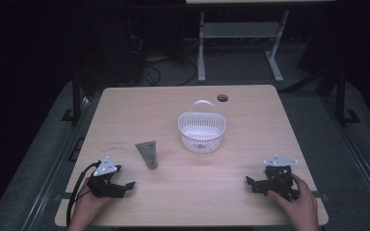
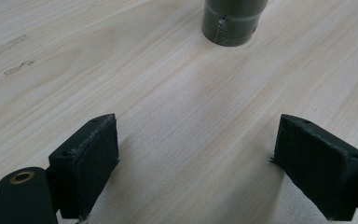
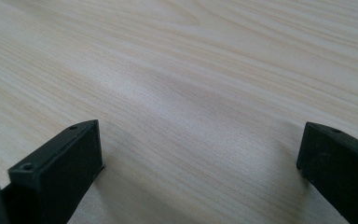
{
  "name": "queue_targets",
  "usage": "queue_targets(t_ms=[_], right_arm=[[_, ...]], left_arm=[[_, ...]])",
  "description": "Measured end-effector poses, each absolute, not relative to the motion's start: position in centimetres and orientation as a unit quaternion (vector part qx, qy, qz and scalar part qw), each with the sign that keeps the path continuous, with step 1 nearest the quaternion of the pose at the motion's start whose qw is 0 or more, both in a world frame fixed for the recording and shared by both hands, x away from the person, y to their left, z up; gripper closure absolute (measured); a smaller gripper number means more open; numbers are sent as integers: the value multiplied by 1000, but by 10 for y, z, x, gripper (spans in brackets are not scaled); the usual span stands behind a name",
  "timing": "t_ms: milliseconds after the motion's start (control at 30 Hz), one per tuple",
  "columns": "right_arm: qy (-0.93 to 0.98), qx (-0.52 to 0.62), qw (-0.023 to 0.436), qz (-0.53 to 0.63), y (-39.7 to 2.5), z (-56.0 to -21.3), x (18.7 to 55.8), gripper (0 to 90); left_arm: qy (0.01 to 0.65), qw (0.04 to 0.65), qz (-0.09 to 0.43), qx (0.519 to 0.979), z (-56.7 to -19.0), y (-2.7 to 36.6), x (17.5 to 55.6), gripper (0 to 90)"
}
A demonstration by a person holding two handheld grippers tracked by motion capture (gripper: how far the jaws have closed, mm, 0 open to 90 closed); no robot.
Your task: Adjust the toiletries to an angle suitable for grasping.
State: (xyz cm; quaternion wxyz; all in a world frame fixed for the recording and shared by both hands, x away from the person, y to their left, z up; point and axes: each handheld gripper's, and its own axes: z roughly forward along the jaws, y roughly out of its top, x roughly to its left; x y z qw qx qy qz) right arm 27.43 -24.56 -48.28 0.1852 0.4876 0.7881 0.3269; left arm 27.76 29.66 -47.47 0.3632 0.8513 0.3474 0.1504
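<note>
Two grippers rest wide open and empty at lower left (image 1: 125, 185) and lower right (image 1: 251, 182), so nothing is done: the grey squeeze tube (image 1: 147, 154) lies left of centre, outside the white plastic basket (image 1: 201, 132).

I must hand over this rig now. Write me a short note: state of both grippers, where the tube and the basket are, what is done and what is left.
Left gripper: open, holding nothing, low at the near left of the table, its jaws pointing toward the cap end of the grey tube.
Right gripper: open, holding nothing, low at the near right.
Tube: lying flat on the table, left of the white basket and apart from it.
Basket: upright near the table's middle, nothing visible inside.
Done: nothing yet.
Left: probably grasp the tube and put it in the basket.
</note>
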Motion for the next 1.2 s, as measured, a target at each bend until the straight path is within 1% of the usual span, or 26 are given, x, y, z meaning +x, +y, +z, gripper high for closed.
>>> queue_targets(t_ms=[233, 300, 367, 467, 500, 633, 667, 733, 767, 800, 833, 867, 900, 933, 1000, 1033, 1067, 1200], right_arm=[[788, 487, 185, 327, -246, -483, 274, 0], [788, 488, 185, 327, -246, -483, 274, 0], [788, 487, 185, 327, -246, -483, 274, 0], [788, 487, 185, 327, -246, -483, 274, 0], [788, 488, 185, 327, -246, -483, 274, 0], [788, 488, 185, 327, -246, -483, 274, 0], [788, 487, 185, 327, -246, -483, 274, 0], [788, 488, 185, 327, -246, -483, 274, 0], [788, 488, 185, 327, -246, -483, 274, 0], [788, 488, 185, 327, -246, -483, 274, 0], [788, 488, 185, 327, -246, -483, 274, 0], [788, 487, 185, 327, -246, -483, 274, 0], [788, 488, 185, 327, -246, -483, 274, 0], [788, 488, 185, 327, -246, -483, 274, 0], [788, 488, 185, 327, -246, -483, 274, 0], [788, 487, 185, 327, -246, -483, 274, 0], [788, 488, 185, 327, -246, -483, 274, 0], [788, 488, 185, 327, -246, -483, 274, 0]], left_arm=[[346, 364, 153, 851, -474, 297, 277, 139], [348, 361, 151, 852, -473, 296, 277, 156], [348, 357, 149, 854, -471, 295, 275, 213], [347, 355, 146, 856, -470, 294, 274, 270], [346, 355, 144, 857, -469, 294, 274, 270], [346, 348, 132, 861, -465, 294, 273, 397], [345, 351, 120, 862, -463, 294, 273, 469], [346, 351, 114, 863, -462, 295, 273, 537], [346, 350, 110, 863, -461, 295, 273, 537], [346, 351, 103, 864, -459, 296, 274, 612], [346, 351, 103, 864, -459, 296, 274, 648], [347, 354, 99, 863, -458, 296, 274, 648], [346, 354, 95, 864, -456, 297, 274, 685], [346, 357, 95, 863, -453, 297, 273, 765], [346, 358, 92, 862, -451, 297, 273, 842], [346, 359, 88, 862, -449, 297, 273, 842], [348, 356, 84, 863, -447, 297, 273, 893], [351, 352, 76, 864, -444, 296, 273, 894]])
